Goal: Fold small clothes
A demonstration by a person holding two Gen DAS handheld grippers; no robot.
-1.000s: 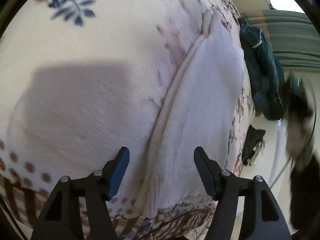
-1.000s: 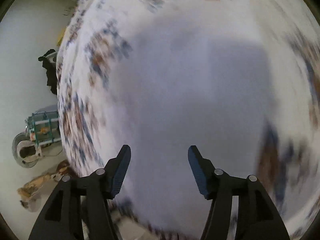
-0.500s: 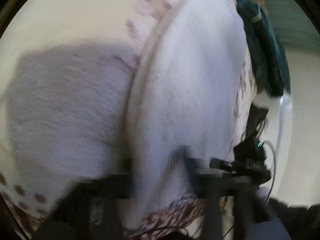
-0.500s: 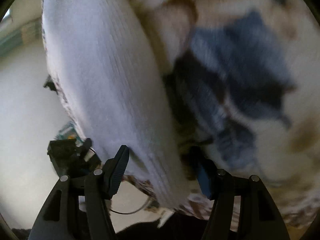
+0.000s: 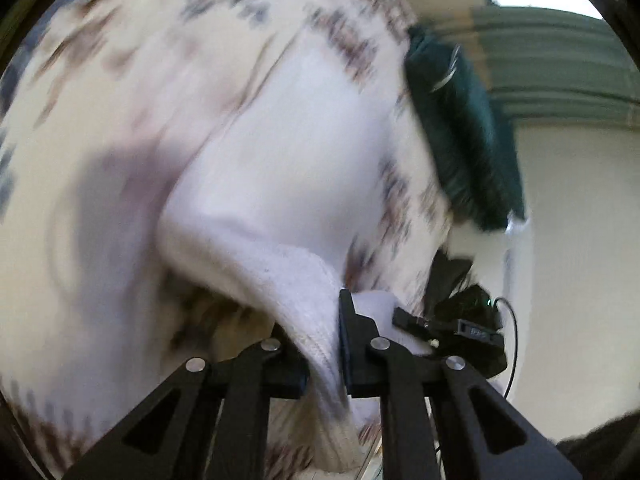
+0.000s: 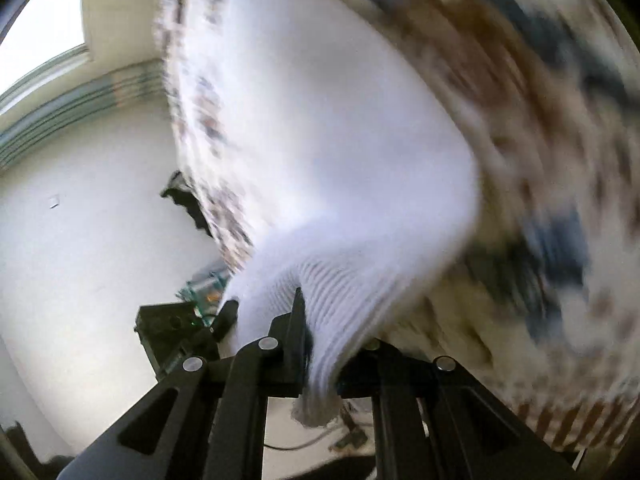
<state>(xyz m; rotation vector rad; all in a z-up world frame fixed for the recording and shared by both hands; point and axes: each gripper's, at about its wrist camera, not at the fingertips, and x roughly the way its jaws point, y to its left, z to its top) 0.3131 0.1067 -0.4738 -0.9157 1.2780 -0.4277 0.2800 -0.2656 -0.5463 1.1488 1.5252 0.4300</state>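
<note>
Both were open a second ago; now left gripper [image 5: 325, 354] and right gripper [image 6: 320, 354] pinch the white ribbed knit garment [image 5: 288, 168] off the floral blanket [image 5: 92, 128].

Both views are bright with daylight, which pours in from a blown-out window [image 6: 38, 12] at the upper left of the right wrist view. Heavy motion blur smears the patterned bedspread [image 5: 100, 80] into streaks, while the left tool [image 5: 324, 344] and right tool [image 6: 320, 344] stay sharp. A soft grey shadow lies on the bedspread left of the white garment [image 5: 288, 168]. Fisheye curvature bends everything, with black vignette at the corners.
</note>
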